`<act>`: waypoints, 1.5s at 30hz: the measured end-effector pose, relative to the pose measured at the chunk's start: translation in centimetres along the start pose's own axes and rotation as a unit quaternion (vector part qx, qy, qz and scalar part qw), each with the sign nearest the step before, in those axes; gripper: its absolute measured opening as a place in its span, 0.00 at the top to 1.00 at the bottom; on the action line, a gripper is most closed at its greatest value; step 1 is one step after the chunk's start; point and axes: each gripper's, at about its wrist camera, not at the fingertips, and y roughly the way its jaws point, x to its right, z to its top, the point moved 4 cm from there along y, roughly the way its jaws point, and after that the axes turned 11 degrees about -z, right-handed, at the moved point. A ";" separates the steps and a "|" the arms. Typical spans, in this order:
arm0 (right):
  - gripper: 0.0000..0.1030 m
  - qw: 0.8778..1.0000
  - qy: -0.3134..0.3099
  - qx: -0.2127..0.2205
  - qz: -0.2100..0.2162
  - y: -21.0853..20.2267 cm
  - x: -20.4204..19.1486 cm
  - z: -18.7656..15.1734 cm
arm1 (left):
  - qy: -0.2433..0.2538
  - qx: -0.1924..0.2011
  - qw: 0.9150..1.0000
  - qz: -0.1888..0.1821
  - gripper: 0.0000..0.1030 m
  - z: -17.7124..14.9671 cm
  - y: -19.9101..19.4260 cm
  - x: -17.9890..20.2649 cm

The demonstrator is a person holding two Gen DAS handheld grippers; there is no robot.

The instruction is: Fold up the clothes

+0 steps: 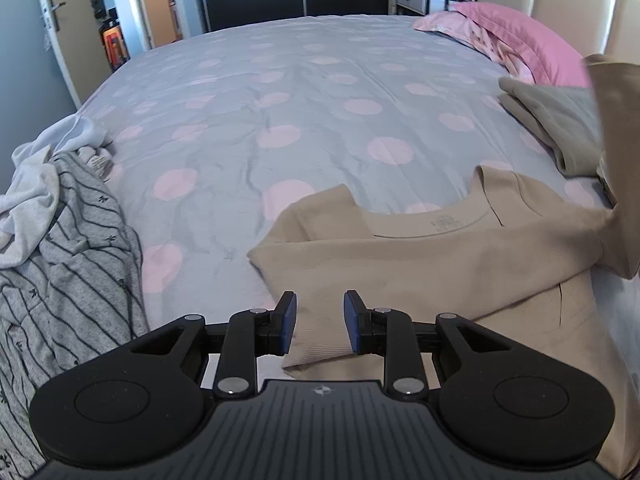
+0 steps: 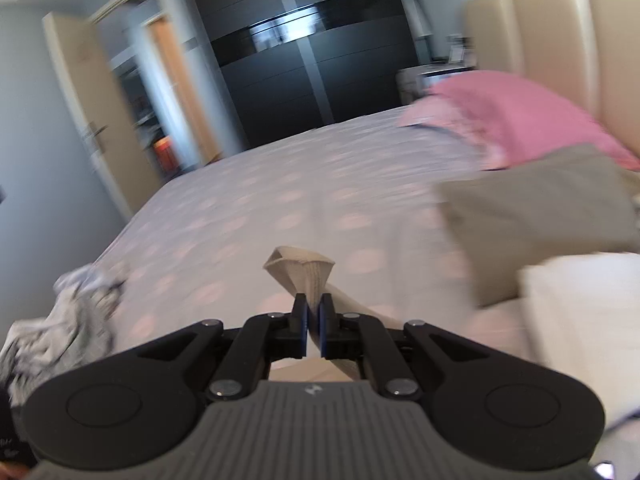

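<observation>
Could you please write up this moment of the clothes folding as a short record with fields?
surface: bed with a grey, pink-dotted cover
garment in work: beige top, lying flat, neckline away from the camera
left gripper: jaws apart, a sleeve cuff of the top between them, not pressed
right gripper: shut on a beige sleeve cuff, lifted off the bed
folded: olive garment near the pink pillow
waiting: grey striped clothes pile at the left

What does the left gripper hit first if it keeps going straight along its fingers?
Most likely the beige top: its folded sleeve lies right under the left gripper, between the open jaws. Depth is unclear, but nothing else sits nearer.
</observation>
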 end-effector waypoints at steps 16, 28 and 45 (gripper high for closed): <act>0.85 0.984 -0.111 -0.102 0.096 6.3 -14.7 -8.7 | -0.049 -0.008 0.998 0.032 0.77 0.0 -0.1 -4.7; 0.75 0.990 -0.083 -0.110 0.036 7.2 -8.6 -7.7 | -0.042 -0.015 0.998 -0.038 0.77 -0.4 2.1 -3.1; 0.69 0.984 0.006 -0.116 -0.138 7.0 8.4 -6.6 | -0.010 -0.075 0.993 -0.086 1.00 -1.1 8.7 2.8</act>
